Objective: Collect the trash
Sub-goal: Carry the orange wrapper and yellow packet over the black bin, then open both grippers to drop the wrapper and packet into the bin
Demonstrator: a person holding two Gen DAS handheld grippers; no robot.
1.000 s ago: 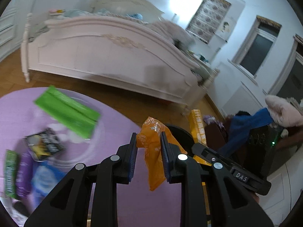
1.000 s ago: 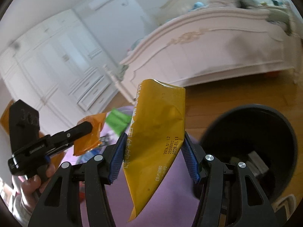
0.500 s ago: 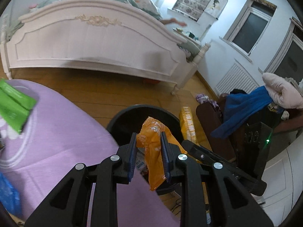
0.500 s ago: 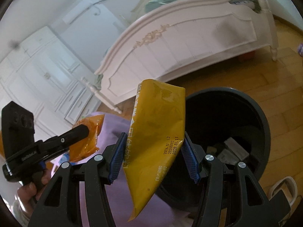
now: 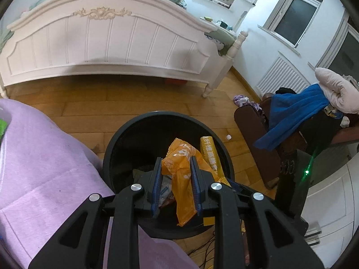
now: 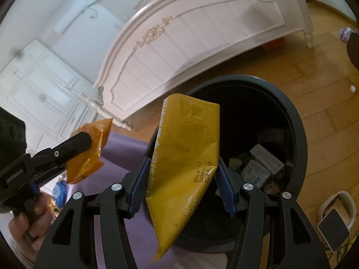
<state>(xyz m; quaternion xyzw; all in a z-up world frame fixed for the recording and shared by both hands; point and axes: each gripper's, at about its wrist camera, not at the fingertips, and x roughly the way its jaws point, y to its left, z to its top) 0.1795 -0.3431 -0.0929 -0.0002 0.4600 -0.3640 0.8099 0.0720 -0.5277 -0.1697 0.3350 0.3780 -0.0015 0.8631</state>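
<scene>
Both grippers (image 5: pixel 176 180) (image 6: pixel 182 189) angled downward — fingers clamped.

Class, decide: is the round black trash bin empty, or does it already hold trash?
Already holds trash: the round black trash bin shows white packets lying at its bottom.

Bin floor (image 5: pixel 143 172) mostly dark; trash there partly hidden behind left gripper (image 5: pixel 176 179) and orange wrapper (image 5: pixel 182 192). White packets in bin (image 6: pixel 260 168): print too small to read. Yellow wrapper (image 6: pixel 186 157) covers near-left bin rim. Green item (image 5: pixel 2 125) cut off at left edge. Hand (image 6: pixel 29 222) partly out of frame. Blue packet (image 6: pixel 59 189) half hidden behind that gripper. Small white speck on floor (image 5: pixel 228 137): cannot tell what.
</scene>
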